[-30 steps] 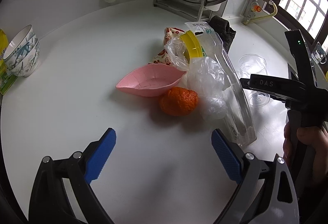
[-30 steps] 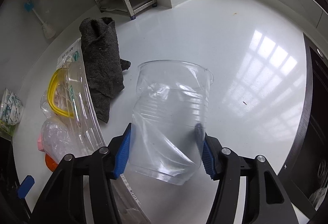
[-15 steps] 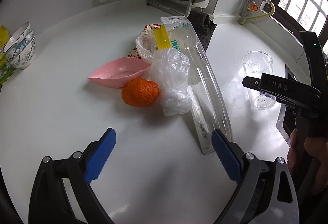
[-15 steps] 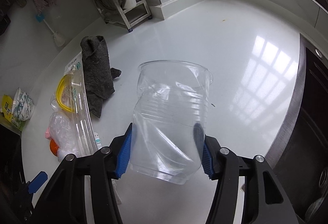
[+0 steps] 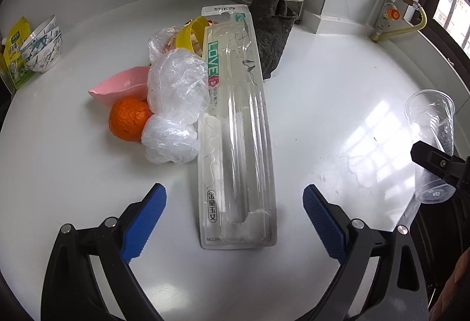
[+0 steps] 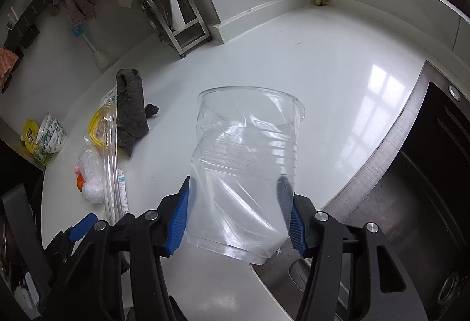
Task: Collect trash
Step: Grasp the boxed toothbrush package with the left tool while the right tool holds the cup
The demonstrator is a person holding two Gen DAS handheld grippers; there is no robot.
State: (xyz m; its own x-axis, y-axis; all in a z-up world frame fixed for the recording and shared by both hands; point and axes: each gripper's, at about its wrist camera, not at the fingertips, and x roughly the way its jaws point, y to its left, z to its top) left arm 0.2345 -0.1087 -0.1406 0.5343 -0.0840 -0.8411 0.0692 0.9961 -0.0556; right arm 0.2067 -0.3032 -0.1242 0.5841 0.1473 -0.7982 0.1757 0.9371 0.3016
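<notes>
- Stacked bowls [image 5: 44, 44]: far to the left of the left gripper, beside a yellow-green packet [image 5: 14, 56]. Crockery by the look of it, likely not trash.
- Pink dish [image 5: 120, 85]: ahead and left of the left gripper. Shallow, stiff-looking; whether it counts as trash cannot be told.
- Orange [image 5: 129, 122]: ahead-left, touching the dish and the plastic wrap. Firm, round, apt to roll; take across its widest part.
- Crumpled plastic wrap [image 5: 176, 112]: ahead, slightly left, resting against the orange and the blister pack. Very light, soft, slippery; pinch a bunched fold, not a flat film.
- Yellow ring [image 5: 191, 33]: farther ahead, half under the wrap and the pack.
- Blister pack [image 5: 235, 130]: long clear toothbrush packaging, its near end lying between the fingers of the left gripper. Light, springy, slick; probably best taken across its narrow width at the near end, on the flat card edge.
- Left gripper [image 5: 234, 218]: spread wide, holding nothing, poised above the counter [image 5: 323, 85].
- Grey rag [image 5: 271, 36]: beyond the pack's far end, touching it.
- Plastic cup [image 6: 246, 171]: clear, thin-walled, dented under the squeeze; fragile, so a light grip suffices. Held off the counter, to the right of the left gripper.
- Right gripper [image 6: 238, 218]: closed to cup width, clamping the cup low on its wall, near the sink [image 6: 411, 174].
</notes>
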